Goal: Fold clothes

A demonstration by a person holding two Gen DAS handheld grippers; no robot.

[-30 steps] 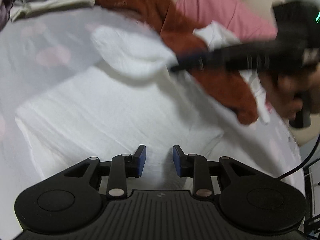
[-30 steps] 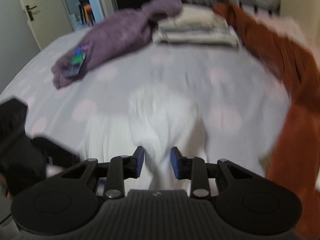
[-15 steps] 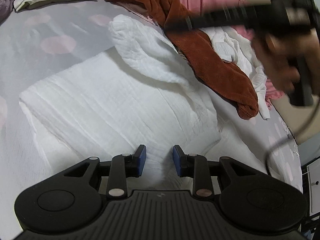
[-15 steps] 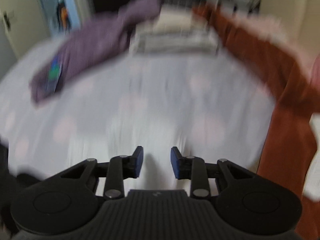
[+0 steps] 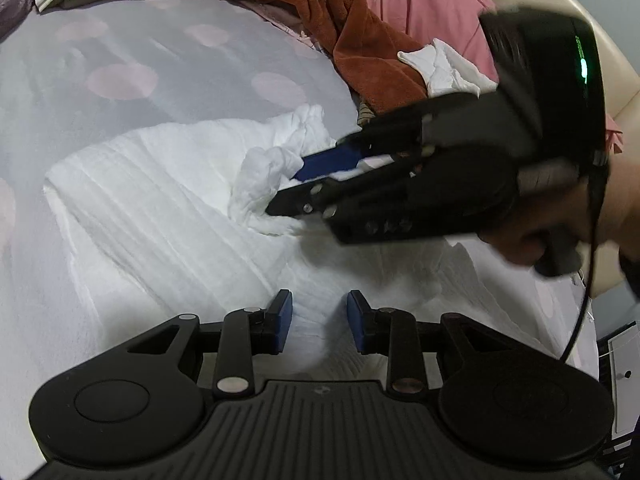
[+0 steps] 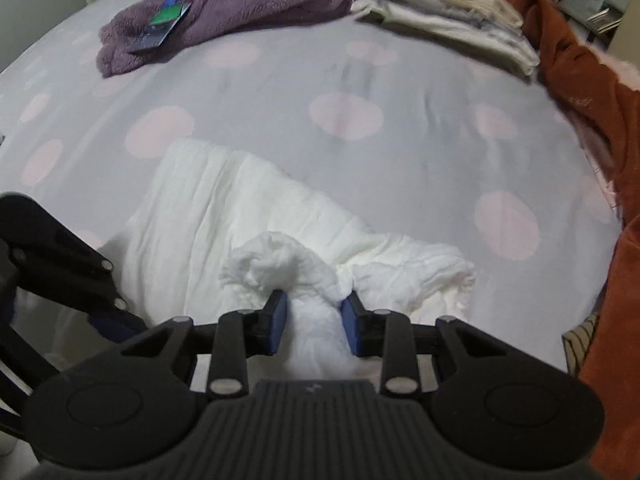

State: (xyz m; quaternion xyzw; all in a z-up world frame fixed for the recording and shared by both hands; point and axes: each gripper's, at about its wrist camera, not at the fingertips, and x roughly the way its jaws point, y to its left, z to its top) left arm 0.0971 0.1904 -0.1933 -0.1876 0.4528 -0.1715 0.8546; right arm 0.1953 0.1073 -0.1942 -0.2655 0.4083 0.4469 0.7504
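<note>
A bed [image 6: 360, 92] covered by a grey, pink-dotted sheet is seen. The white garment [image 5: 160, 208] is spread near its edge, long axis crosswise. A bunched fold is gripped by the right gripper [image 5: 296, 188]; the left gripper [image 5: 319, 316] is held released above the cloth.

The right gripper [image 5: 288, 196] hides where its jaws meet the white garment [image 5: 168, 200], and its body is motion-blurred. At three o'clock the holding hand [image 5: 560, 232] is cut off. The purple garment [image 6: 248, 4] and folded stack [image 6: 448, 12] run past twelve o'clock.
</note>
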